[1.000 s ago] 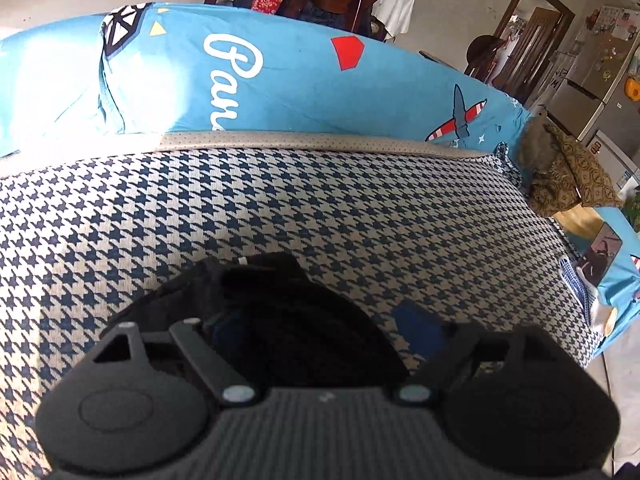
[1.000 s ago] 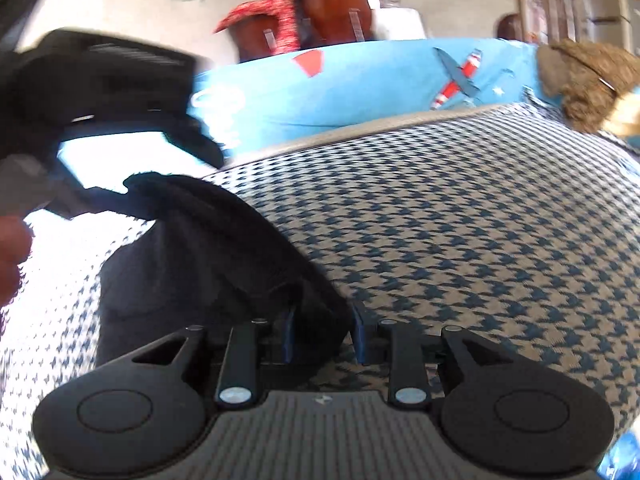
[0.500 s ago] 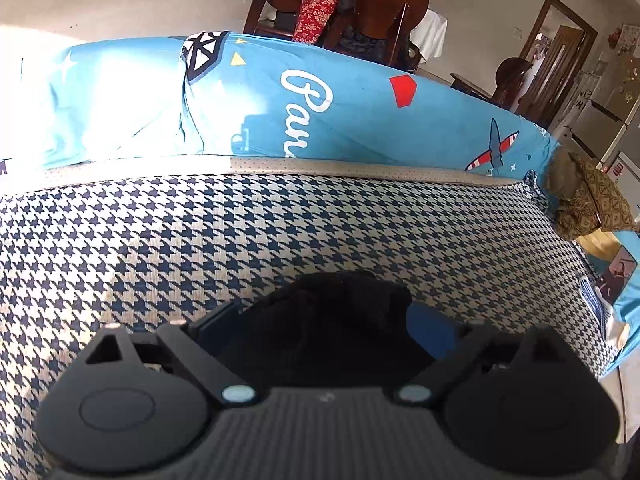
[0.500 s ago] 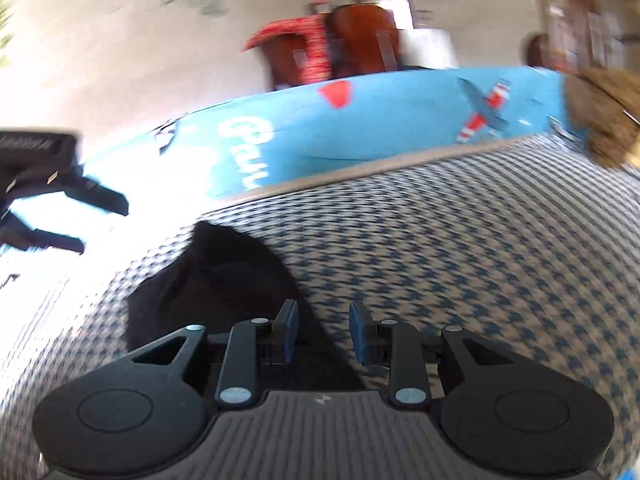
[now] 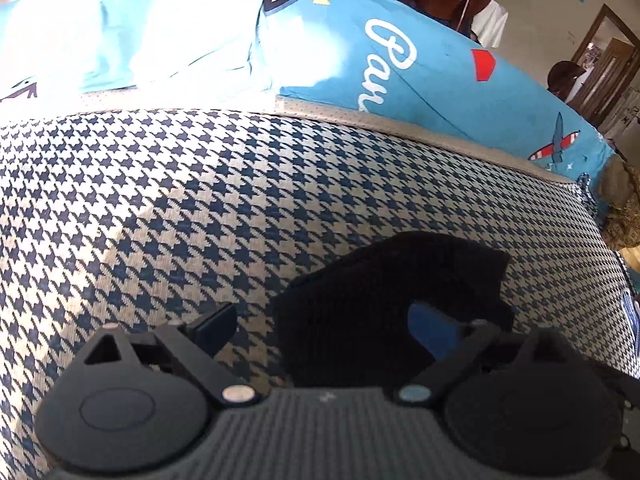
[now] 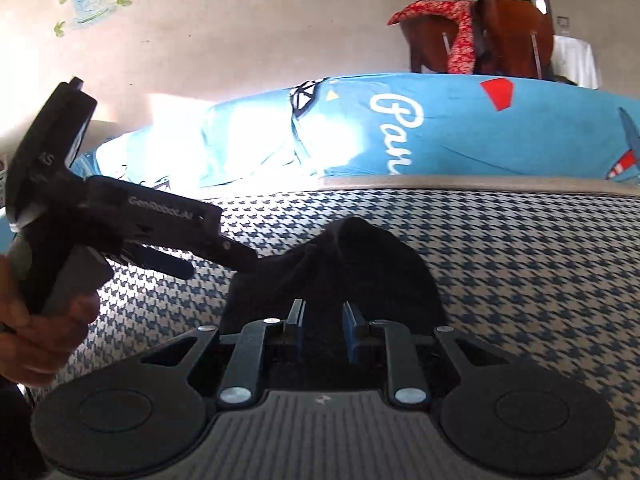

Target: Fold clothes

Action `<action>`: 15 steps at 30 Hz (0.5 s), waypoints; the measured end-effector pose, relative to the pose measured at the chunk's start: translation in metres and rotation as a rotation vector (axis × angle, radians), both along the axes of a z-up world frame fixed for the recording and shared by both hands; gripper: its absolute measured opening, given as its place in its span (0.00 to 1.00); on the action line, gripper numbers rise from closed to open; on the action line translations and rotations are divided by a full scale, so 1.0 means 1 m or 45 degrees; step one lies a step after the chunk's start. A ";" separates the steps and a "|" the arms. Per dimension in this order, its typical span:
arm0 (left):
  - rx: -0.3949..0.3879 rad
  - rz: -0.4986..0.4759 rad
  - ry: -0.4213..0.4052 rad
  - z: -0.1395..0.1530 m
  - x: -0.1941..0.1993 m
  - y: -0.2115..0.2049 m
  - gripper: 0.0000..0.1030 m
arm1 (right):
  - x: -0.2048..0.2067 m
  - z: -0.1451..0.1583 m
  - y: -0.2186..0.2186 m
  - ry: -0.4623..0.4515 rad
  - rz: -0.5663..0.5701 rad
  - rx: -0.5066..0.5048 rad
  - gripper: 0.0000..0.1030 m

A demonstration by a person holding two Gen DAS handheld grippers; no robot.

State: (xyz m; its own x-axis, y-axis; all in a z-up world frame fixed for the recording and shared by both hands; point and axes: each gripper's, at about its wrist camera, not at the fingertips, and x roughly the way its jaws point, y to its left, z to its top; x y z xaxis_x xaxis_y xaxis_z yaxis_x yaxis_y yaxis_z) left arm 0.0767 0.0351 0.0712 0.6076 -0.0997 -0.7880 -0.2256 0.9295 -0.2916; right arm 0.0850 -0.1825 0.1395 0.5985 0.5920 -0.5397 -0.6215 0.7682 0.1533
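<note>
A black garment (image 5: 380,300) lies bunched on the houndstooth cover (image 5: 200,200). My left gripper (image 5: 324,328) is wide open just above the cover, and the cloth fills the right half of its gap, up against the blue right pad (image 5: 434,330). In the right wrist view the left gripper (image 6: 220,268) comes in from the left, one finger touching the garment's (image 6: 360,264) left edge. My right gripper (image 6: 324,330) has its pads close together with dark cloth in the narrow gap. The garment's near edge is hidden under that gripper.
A long blue cushion with white lettering (image 5: 400,60) runs along the far edge of the cover. A hand (image 6: 40,332) holds the left gripper. Wooden chairs with a red cloth (image 6: 460,36) stand behind it. A brown throw (image 5: 620,208) sits at the right end.
The garment has dropped from a raised drape into a low heap on the cover. My left gripper has shifted left, so the cloth now sits toward its right finger. The right pads' gap is unchanged.
</note>
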 end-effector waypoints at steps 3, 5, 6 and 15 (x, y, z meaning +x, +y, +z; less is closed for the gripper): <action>-0.002 0.035 0.020 -0.005 0.002 0.005 0.96 | 0.021 -0.005 0.010 0.011 0.001 -0.025 0.20; 0.039 0.025 0.028 -0.007 0.004 0.004 0.96 | 0.036 -0.009 0.016 0.016 -0.006 -0.043 0.20; 0.069 0.023 0.026 -0.008 0.004 0.002 0.96 | 0.041 -0.009 0.017 0.012 -0.014 -0.045 0.20; 0.060 0.025 0.104 -0.020 0.011 0.000 0.99 | 0.091 -0.023 0.015 0.075 -0.210 -0.041 0.20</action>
State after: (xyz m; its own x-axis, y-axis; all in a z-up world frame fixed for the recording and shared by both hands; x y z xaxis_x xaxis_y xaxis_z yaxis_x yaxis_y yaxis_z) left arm 0.0877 0.0356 0.0511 0.5423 -0.0499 -0.8387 -0.2653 0.9370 -0.2273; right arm 0.1760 -0.1679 0.1168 0.6530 0.4702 -0.5937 -0.4772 0.8642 0.1597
